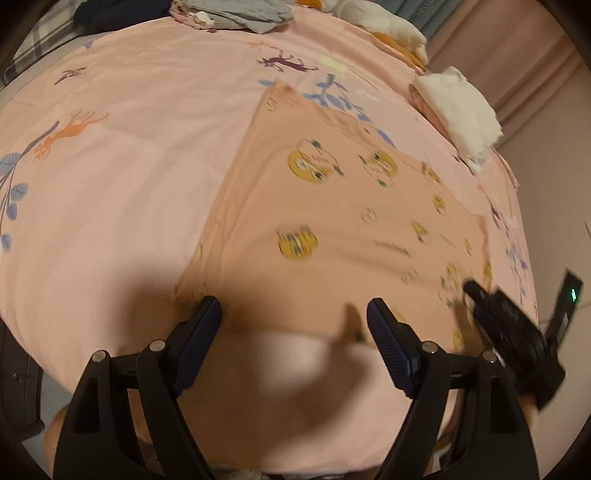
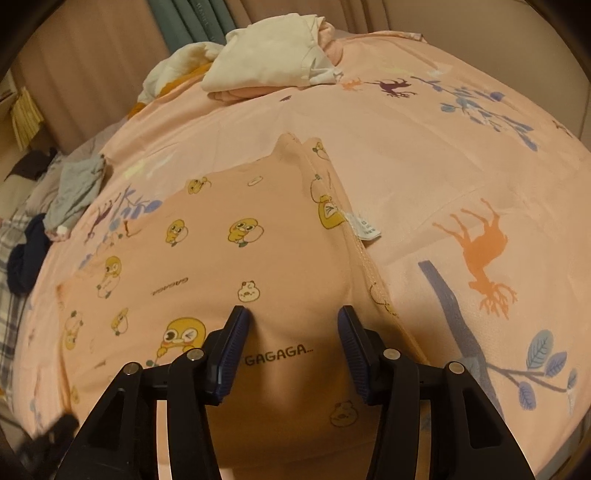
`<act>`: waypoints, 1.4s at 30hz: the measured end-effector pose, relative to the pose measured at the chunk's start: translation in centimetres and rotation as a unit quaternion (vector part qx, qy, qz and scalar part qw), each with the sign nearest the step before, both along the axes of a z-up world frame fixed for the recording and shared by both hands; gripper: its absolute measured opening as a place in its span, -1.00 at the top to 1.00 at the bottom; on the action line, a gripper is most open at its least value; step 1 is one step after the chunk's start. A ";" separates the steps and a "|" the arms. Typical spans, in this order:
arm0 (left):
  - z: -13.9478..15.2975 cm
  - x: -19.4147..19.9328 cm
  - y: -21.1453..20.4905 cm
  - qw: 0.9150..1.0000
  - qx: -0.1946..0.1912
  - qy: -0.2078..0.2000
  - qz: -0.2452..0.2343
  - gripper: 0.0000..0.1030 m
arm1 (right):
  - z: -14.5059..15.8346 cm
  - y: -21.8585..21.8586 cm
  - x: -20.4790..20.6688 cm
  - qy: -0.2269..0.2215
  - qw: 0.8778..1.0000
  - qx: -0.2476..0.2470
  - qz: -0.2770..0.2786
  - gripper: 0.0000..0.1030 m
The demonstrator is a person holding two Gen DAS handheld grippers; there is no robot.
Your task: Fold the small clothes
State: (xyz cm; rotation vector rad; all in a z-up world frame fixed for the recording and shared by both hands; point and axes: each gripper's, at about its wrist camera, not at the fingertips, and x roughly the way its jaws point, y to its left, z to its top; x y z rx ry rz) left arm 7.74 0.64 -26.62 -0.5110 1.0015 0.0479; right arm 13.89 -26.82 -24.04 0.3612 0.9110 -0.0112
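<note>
A pink bed sheet (image 2: 424, 177) printed with deer and blue leafy branches covers the bed. Beyond the sheet's far edge hang beige curtains (image 2: 92, 70), with a teal curtain (image 2: 184, 22) beside them.

Home bedroom: bed w/ pink animal-print sheet (image 2: 461, 155), clothes piles (image 2: 273, 62), curtains (image 2: 192, 22) behind.

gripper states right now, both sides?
Left gripper: open, nothing between its jaws, above the peach duck-print garment.
Right gripper: open, pads apart over the same garment, not pinching it.
</note>
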 end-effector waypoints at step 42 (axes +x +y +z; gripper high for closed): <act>-0.1 7.4 1.9 0.989 -0.065 -0.103 0.088 0.63 | -1.7 4.8 2.1 -0.027 0.972 0.150 0.181 0.84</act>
